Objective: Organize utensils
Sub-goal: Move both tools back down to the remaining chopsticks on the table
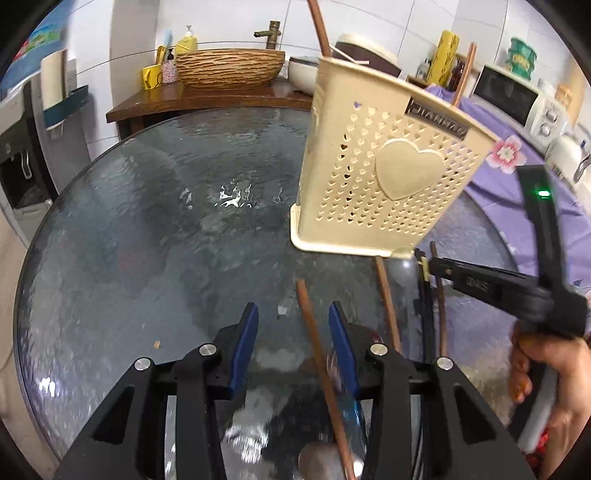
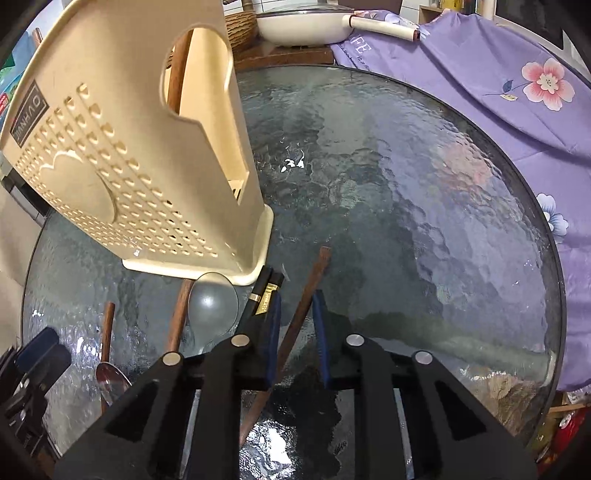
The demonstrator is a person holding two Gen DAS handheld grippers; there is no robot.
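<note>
A cream perforated utensil holder [image 1: 388,181] with a heart stands on the round glass table [image 1: 147,229]; one brown stick stands in it. It also shows in the right wrist view [image 2: 129,158]. My left gripper [image 1: 293,314] is open around a brown wooden-handled utensil [image 1: 317,354] lying on the glass. My right gripper [image 2: 297,306] is open around a brown chopstick [image 2: 303,306]. My right gripper also shows in the left wrist view [image 1: 428,267]. Beside it lie black chopsticks [image 2: 264,291], a grey spoon [image 2: 212,304], another wooden handle [image 2: 177,321] and a metal spoon [image 2: 110,376].
A purple flowered cloth [image 2: 480,74] drapes the right side. Behind the table stands a wooden counter [image 1: 207,99] with a woven basin [image 1: 229,68], bottles and a white pan [image 2: 303,22]. A microwave [image 1: 517,99] is at the far right.
</note>
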